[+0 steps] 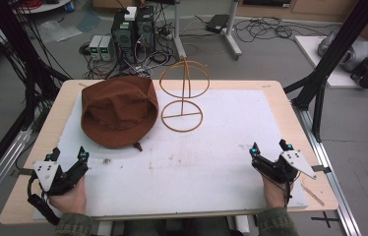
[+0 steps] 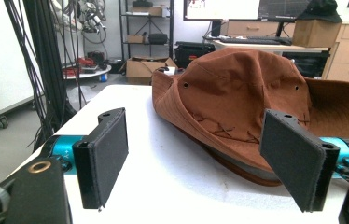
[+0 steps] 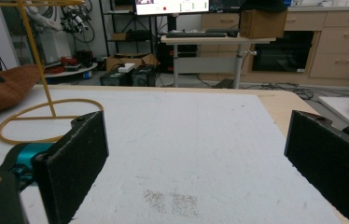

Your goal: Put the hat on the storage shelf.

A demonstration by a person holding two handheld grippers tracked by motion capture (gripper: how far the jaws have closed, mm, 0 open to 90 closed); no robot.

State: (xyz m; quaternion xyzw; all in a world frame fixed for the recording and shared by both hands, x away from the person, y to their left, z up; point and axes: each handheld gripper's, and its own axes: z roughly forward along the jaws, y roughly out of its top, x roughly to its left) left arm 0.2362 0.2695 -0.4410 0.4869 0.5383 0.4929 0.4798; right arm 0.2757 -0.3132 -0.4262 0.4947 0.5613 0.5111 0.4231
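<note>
Nothing begun. Brown hat [image 1: 119,111] lies upper left on the worktop [image 1: 231,142], beside the empty wire stand [image 1: 183,96]. My left gripper [image 1: 67,156] and right gripper [image 1: 269,147] gape, empty, at bottom corners.

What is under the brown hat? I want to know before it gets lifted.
The brown hat lies on the white mat. A dark strap end pokes out at its brim; anything beneath the crown is covered.

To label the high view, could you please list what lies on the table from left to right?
left gripper → brown hat → wire hat stand → right gripper.
</note>
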